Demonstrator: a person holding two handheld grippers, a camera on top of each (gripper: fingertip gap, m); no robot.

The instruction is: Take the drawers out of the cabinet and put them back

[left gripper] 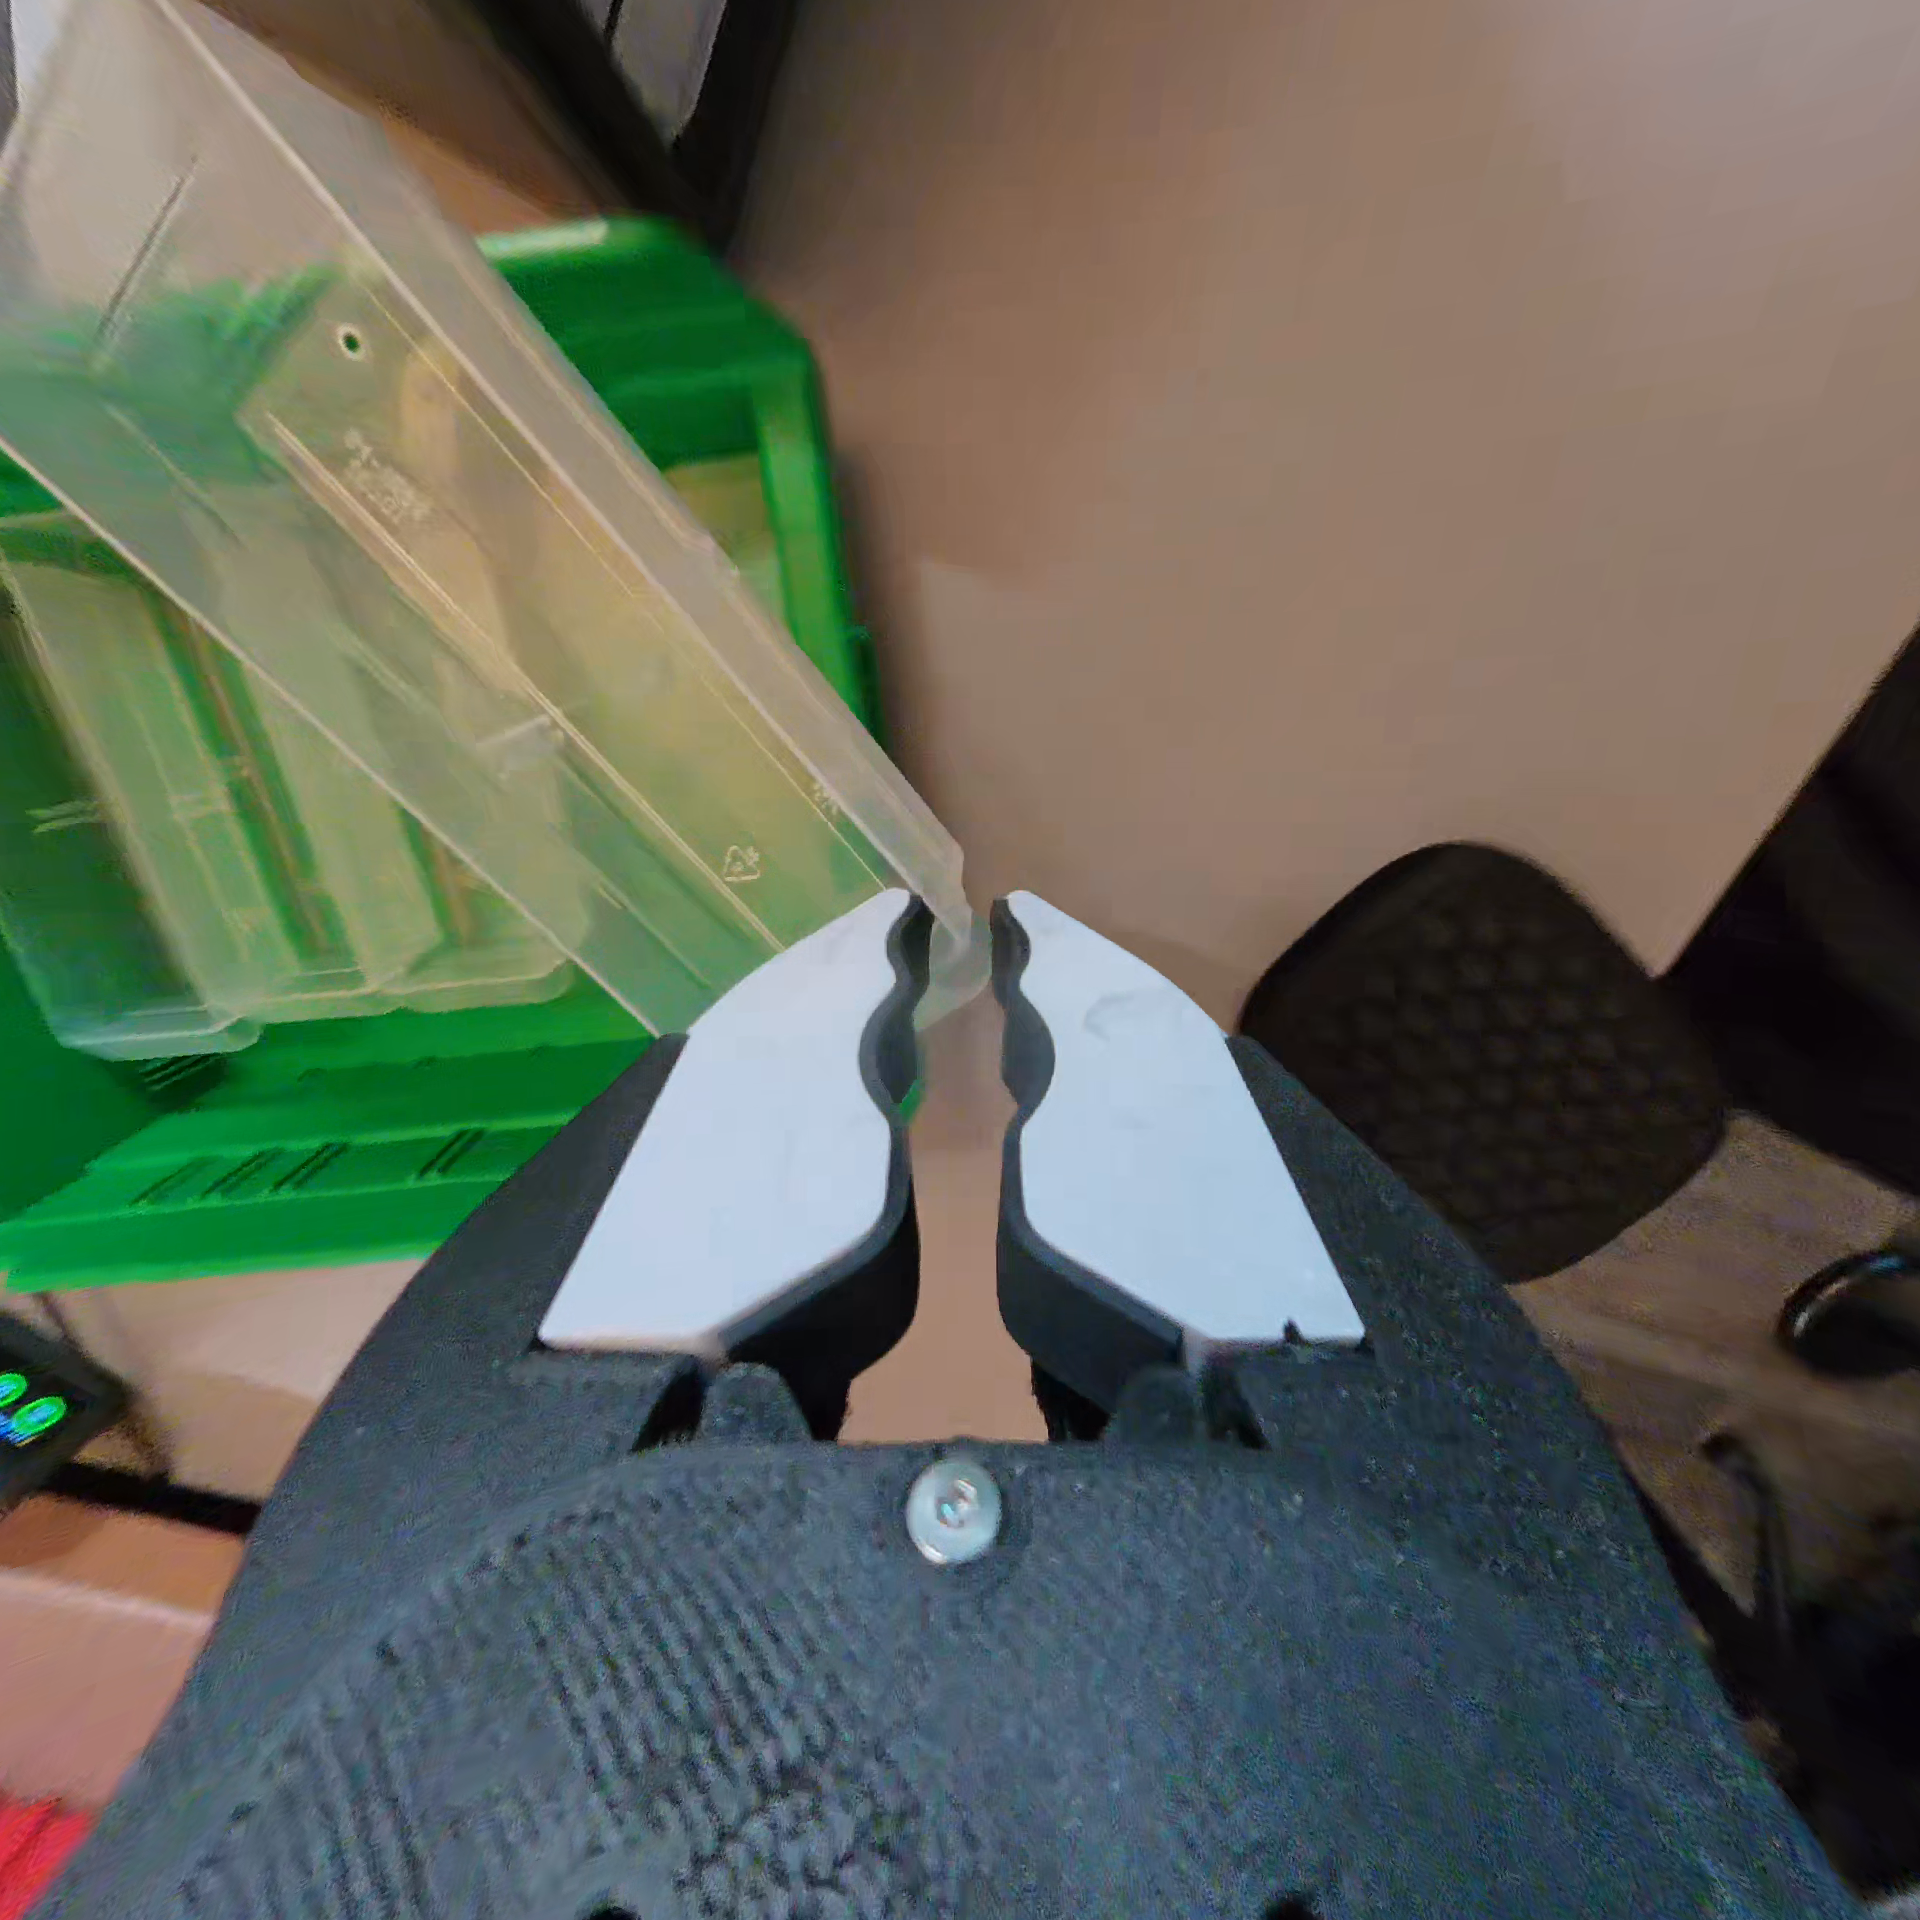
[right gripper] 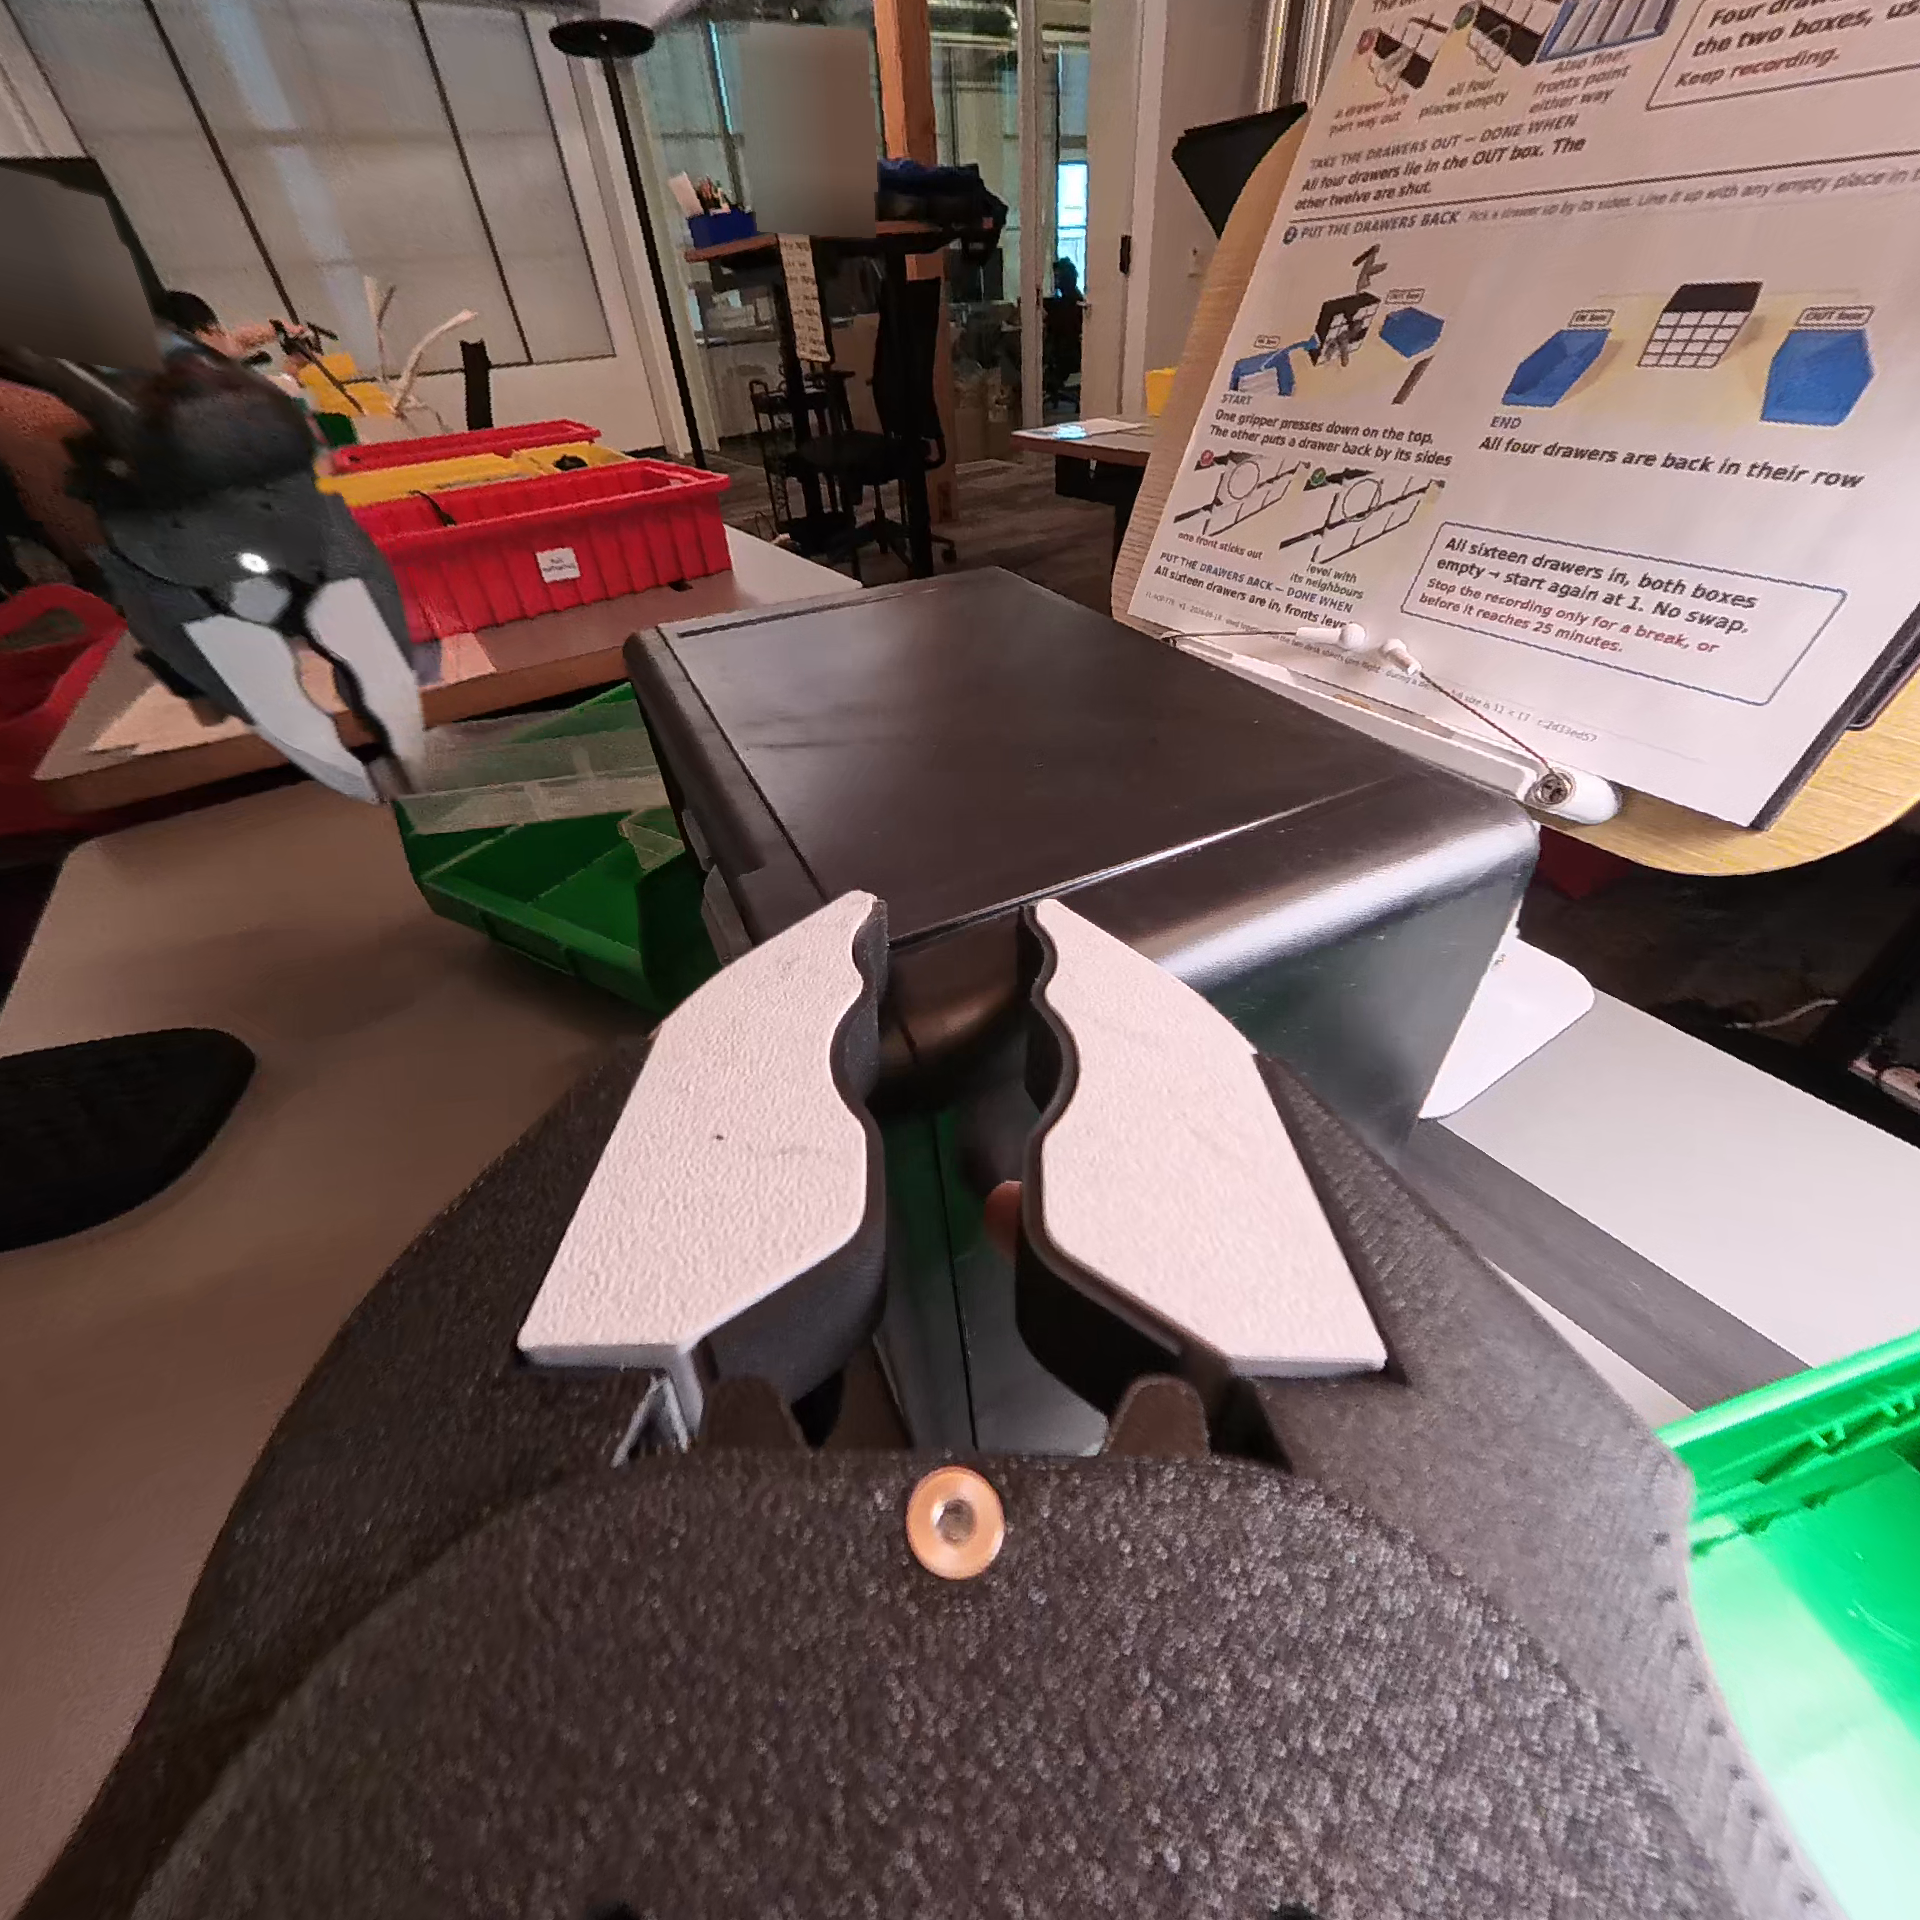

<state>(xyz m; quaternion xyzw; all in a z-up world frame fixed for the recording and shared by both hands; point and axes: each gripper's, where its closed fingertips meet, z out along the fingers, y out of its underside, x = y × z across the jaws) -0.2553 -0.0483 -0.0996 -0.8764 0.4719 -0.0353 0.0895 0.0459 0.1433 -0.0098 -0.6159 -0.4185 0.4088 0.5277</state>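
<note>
My left gripper (left gripper: 954, 914) is shut on the corner tab of a clear plastic drawer (left gripper: 468, 582). It holds the drawer tilted above a green bin (left gripper: 665, 343), which has other clear drawers (left gripper: 208, 831) lying in it. The right wrist view shows the left gripper (right gripper: 343, 727) holding that drawer (right gripper: 520, 790) over the bin (right gripper: 561, 894), just left of the black cabinet (right gripper: 1039, 748). My right gripper (right gripper: 956, 925) sits at the cabinet's near top edge. Its jaws are a little apart with nothing between them. The cabinet's drawer front is hidden.
A black mesh pad (left gripper: 1486, 1049) lies on the beige table, near left in the right wrist view (right gripper: 94, 1132). An instruction sheet on a stand (right gripper: 1558, 416) rises behind the cabinet. A second green bin (right gripper: 1808, 1538) is at the near right. Red bins (right gripper: 551, 530) stand on a far table.
</note>
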